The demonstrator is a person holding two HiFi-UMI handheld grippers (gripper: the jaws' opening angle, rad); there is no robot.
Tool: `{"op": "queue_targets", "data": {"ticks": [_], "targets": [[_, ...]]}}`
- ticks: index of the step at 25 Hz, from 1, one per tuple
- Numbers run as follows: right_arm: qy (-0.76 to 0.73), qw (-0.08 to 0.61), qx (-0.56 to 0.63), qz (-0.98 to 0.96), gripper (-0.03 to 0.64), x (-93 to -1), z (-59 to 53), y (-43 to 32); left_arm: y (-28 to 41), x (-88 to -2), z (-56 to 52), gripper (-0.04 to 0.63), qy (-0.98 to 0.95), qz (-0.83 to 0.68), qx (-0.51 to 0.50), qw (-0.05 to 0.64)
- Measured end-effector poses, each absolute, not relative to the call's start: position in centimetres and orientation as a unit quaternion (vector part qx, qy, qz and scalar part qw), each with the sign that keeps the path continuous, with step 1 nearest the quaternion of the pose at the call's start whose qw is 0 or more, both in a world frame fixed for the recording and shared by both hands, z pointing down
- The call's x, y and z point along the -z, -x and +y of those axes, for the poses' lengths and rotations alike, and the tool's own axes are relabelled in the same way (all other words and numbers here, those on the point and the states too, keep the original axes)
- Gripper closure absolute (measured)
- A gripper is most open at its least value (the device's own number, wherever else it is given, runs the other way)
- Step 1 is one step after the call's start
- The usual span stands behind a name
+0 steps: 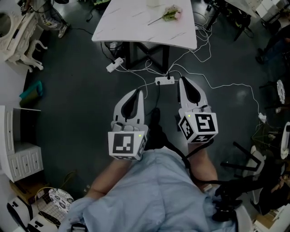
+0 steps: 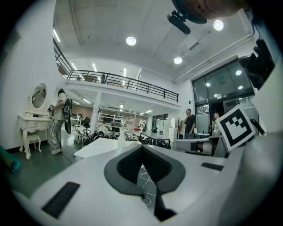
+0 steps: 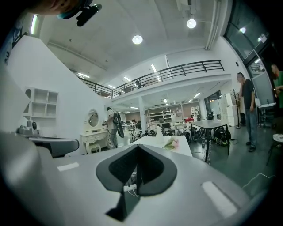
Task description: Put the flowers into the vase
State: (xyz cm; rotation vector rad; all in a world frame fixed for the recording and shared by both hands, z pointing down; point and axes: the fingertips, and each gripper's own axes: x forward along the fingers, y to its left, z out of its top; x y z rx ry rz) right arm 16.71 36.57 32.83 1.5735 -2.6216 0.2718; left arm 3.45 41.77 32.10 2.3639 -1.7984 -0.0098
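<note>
Pink flowers [image 1: 171,12] with a green stem lie on the white table [image 1: 131,25] at the far edge of the head view. The right gripper view shows the flowers [image 3: 171,142] on that table [image 3: 183,150], with a white vase [image 3: 159,131] standing just behind them. My left gripper [image 1: 139,92] and my right gripper [image 1: 182,80] hang side by side over the dark floor, well short of the table. Both point toward it. The left gripper [image 2: 142,146] has its jaws together with nothing in them. The right gripper [image 3: 138,145] is shut and empty too.
A white power strip [image 1: 164,80] and loose cables lie on the floor between me and the table. A white dressing table [image 1: 18,31] and a drawer unit [image 1: 22,158] stand at the left. A black chair [image 1: 253,163] is at the right. People stand far off in both gripper views.
</note>
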Motion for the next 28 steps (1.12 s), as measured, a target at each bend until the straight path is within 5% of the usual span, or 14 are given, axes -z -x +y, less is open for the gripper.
{"op": "queue_targets", "data": {"ticks": [28], "targets": [[-0.489,0.037,-0.107,-0.865,0.615,-33.7,10.7,-14.7,-4.5,-30.2,15.5,0.592,-0.805,-0.590,-0.019,0.057]]}}
